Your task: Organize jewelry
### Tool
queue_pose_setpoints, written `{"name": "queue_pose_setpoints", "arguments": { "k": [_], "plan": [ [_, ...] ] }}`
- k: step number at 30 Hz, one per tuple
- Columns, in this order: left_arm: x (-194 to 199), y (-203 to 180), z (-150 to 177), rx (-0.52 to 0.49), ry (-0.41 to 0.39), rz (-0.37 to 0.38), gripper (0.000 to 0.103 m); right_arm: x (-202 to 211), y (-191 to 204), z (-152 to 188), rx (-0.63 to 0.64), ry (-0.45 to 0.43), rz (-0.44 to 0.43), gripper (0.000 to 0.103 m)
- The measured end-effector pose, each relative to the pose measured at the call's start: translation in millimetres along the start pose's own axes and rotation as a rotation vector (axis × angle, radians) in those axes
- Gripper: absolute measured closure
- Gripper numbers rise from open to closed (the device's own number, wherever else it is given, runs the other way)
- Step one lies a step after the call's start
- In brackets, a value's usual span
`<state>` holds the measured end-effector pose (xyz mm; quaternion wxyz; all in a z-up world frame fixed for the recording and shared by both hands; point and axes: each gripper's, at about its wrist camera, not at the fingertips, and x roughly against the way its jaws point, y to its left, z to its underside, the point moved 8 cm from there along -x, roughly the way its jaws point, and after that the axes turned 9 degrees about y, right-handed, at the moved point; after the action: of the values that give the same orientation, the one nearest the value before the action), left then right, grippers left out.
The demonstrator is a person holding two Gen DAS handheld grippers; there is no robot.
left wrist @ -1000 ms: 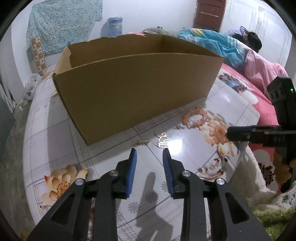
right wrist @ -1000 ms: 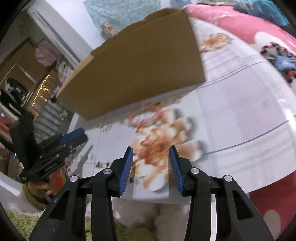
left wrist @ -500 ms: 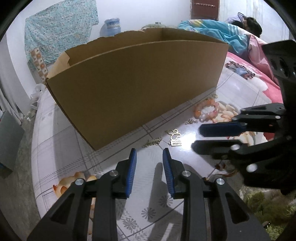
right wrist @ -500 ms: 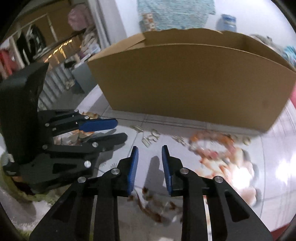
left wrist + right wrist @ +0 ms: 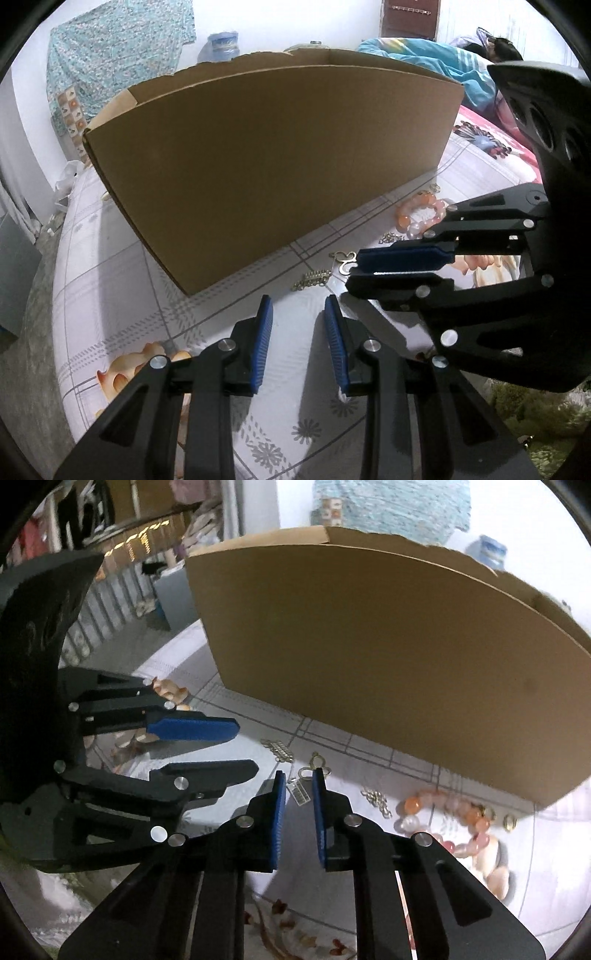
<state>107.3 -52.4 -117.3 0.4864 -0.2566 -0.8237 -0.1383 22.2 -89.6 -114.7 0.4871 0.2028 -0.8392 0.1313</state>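
One cardboard box (image 5: 388, 664) stands on the flowered tabletop (image 5: 118, 280), and five pieces of jewelry lie before it: one beaded bracelet (image 5: 443, 819), two short chain pieces (image 5: 280, 753) (image 5: 376, 799), one ring (image 5: 509, 821) and one tagged pendant (image 5: 308, 781). The pendant's long axis runs from its looped top near the box toward the right gripper (image 5: 298, 782). That gripper's jaws have just been closing, narrow now, the tag between them ungripped. The left gripper (image 5: 298, 306) stands partly open, empty.

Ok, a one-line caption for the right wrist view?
Right tongs, jaws just closing, straddle a tagged gold pendant before the cardboard box; left tongs wait alongside.
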Motion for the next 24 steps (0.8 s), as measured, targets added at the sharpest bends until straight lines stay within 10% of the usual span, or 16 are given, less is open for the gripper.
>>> {"name": "queue_pose_setpoints", "arguments": {
  "k": [24],
  "plan": [
    [3,-4,-10,-0.009,-0.025,0.024,0.075,16,-26,29,-0.094,0.061,0.009,0.103]
  ]
}}
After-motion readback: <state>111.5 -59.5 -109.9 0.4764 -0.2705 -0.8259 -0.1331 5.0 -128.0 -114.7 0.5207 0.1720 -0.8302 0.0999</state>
